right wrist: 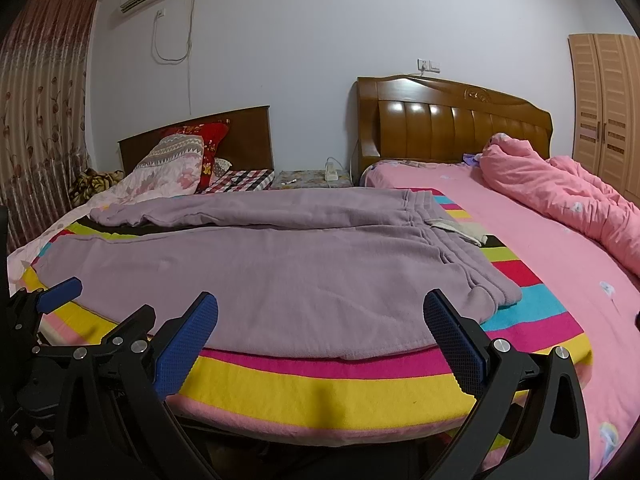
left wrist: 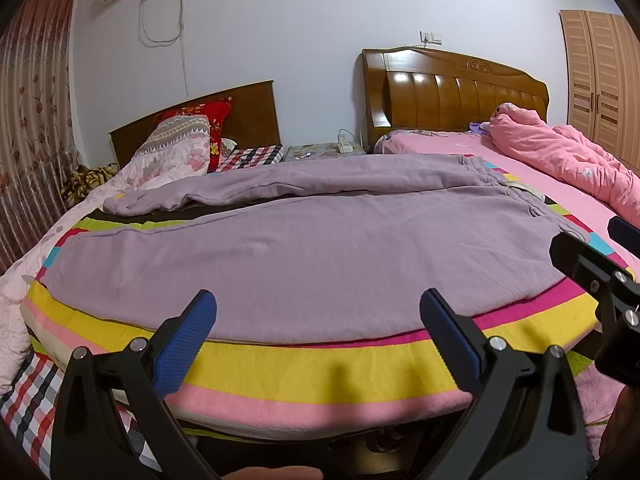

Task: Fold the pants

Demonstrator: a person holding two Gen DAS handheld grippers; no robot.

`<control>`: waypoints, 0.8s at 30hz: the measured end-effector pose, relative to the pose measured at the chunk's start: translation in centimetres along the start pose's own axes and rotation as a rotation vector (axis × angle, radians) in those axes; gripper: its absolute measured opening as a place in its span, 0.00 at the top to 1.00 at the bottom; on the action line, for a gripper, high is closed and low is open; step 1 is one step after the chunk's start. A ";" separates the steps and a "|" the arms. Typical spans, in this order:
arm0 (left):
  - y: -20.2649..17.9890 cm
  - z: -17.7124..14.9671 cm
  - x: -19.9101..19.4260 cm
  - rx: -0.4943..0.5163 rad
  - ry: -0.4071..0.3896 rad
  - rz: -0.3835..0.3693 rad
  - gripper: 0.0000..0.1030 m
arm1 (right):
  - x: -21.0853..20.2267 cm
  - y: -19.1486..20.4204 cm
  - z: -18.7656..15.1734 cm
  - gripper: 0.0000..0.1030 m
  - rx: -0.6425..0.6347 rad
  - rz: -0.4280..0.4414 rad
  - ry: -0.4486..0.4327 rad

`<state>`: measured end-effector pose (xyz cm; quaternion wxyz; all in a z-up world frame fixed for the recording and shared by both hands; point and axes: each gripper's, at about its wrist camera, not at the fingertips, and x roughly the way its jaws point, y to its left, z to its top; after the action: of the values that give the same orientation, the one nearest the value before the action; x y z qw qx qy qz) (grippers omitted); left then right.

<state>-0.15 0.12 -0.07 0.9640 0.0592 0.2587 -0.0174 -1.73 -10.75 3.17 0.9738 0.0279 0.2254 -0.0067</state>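
Left wrist view: the left gripper (left wrist: 318, 322) hangs with jaws spread wide and empty above the near edge of the striped blanket (left wrist: 280, 364), just short of the mauve pants (left wrist: 304, 248) lying flat across it.

Right wrist view: the right gripper (right wrist: 320, 326) is equally wide and empty, facing the pants (right wrist: 280, 256), waistband (right wrist: 452, 240) toward the pink sheet (right wrist: 560, 264).

Both cameras sit low at the near edge of the blanket (left wrist: 320, 364), facing the far headboards. The left view sits left, the right view right; both share the pants (left wrist: 312, 248).
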 end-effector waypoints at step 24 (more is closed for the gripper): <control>0.0 -0.4 0.3 -0.009 0.012 -0.001 0.01 | 0.1 0.2 -0.4 0.04 0.003 0.004 0.006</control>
<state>-0.03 0.20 -0.55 0.9627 0.0547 0.2643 -0.0162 -1.79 -10.51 2.72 0.9731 0.0298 0.2283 -0.0049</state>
